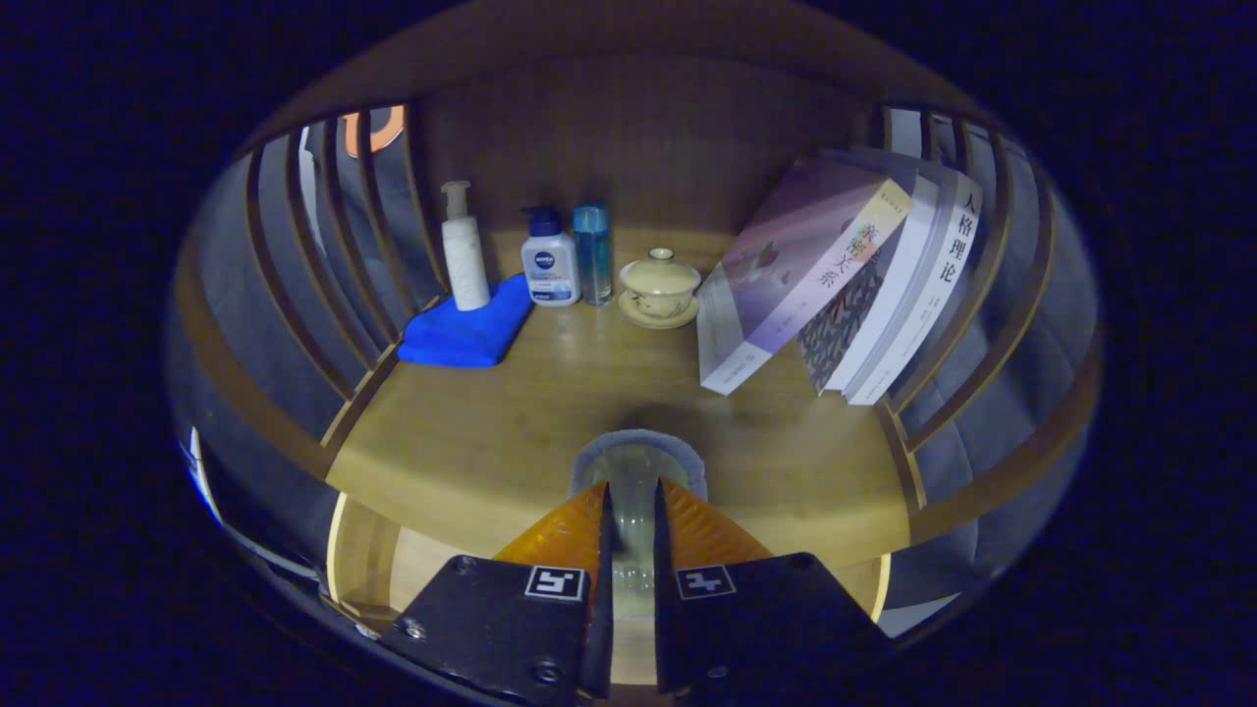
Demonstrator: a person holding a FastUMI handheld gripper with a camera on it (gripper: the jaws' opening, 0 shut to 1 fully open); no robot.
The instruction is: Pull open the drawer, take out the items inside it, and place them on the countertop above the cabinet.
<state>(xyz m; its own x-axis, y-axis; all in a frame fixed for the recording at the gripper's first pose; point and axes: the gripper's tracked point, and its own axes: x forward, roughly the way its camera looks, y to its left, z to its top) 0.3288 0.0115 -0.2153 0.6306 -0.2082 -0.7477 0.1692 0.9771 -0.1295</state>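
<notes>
A wooden countertop (550, 412) spreads beyond the gripper (633, 506), fenced by slatted side rails (295, 285) and a plain back panel. At the right rear corner, a stack of books (845, 285) leans against the right rail, the largest things on the surface. At the left rear corner lies a folded blue cloth (466, 334), with a tall white pump bottle (464, 250) standing on its far end. Along the back edge, between cloth and books, stand a small white lotion bottle (550, 263), a slim blue bottle (592, 253) just beside it, and a lidded teacup (660, 287) on a saucer.

The gripper's fingers are drawn close, pinching a pale glass cup (633, 481) between them; the cup is held at the countertop's front edge, its rim tipped toward the shelf. Whether its base touches the wood cannot be told. Below the front edge, the light wood of what seems the open drawer (412, 570) shows beside the fingers.

The step in hand looks to be carrying an item up from the drawer to the countertop. The next move would call for bringing the cup forward over the bare middle of the wood, clear of the books and teacup, settling it, then spreading the fingers to let go.
</notes>
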